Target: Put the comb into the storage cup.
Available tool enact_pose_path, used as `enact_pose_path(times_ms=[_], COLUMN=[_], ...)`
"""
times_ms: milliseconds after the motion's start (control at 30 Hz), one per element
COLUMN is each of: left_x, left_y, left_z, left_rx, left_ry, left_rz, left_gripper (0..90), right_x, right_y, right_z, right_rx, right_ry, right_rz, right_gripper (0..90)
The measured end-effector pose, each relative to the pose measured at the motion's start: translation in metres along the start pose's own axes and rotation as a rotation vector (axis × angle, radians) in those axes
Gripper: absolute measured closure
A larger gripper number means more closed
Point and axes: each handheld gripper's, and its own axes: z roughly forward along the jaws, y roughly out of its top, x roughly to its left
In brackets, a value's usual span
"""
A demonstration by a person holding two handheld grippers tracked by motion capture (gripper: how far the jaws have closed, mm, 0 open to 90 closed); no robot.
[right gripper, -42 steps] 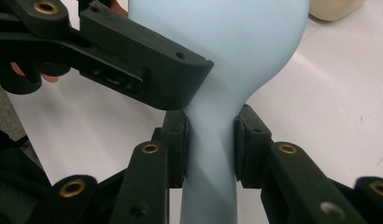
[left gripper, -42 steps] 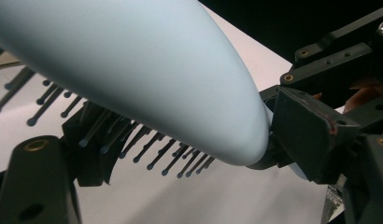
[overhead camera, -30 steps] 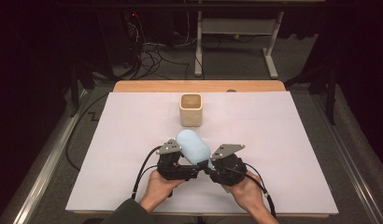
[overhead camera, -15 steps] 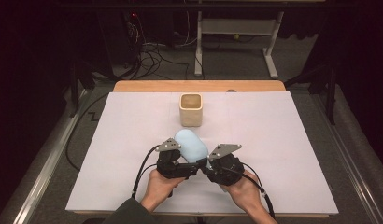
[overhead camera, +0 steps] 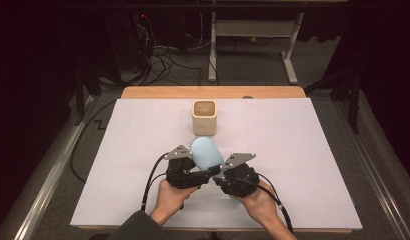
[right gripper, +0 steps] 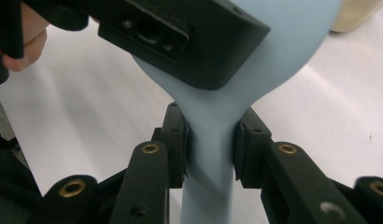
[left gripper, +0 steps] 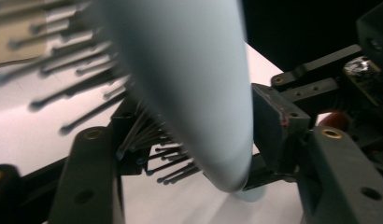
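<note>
A pale blue hairbrush (overhead camera: 207, 152) is held just above the white table cover, its oval head pointing toward the far side. My right gripper (overhead camera: 222, 174) is shut on the handle; in the right gripper view both pads (right gripper: 179, 140) press the narrow neck of the brush (right gripper: 213, 154). From the left, my left gripper (overhead camera: 207, 170) spans the head. Its jaws have just been closing, with the brush head (left gripper: 189, 84) between them. One pad (left gripper: 273, 123) lies against the smooth back and the other sits among the bristles (left gripper: 147, 140).
A small square wooden cup (overhead camera: 204, 116) stands upright on the white cover (overhead camera: 303, 150) just beyond the brush. The table's wooden back edge (overhead camera: 213, 92) lies behind it. Cables and a metal stand's legs (overhead camera: 253, 55) are on the dark floor past the table.
The left gripper's jaws have closed in from wide apart onto the brush head. Both hands and the brush have stayed nearly in place.
</note>
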Motion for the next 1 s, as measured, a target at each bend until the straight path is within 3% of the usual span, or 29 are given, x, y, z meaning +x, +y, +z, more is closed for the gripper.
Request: enact_pose_path(times_ms=[1000], left_x=[-0.005], left_y=[0.012], left_z=[-0.011], left_rx=[0.015], left_ry=[-0.013], left_rz=[0.023], left_gripper=[54.7], right_x=[-0.003], right_y=[0.007], right_z=[-0.001], right_rx=[-0.052], right_ry=[0.049], right_rz=[0.001], right_gripper=[68.8])
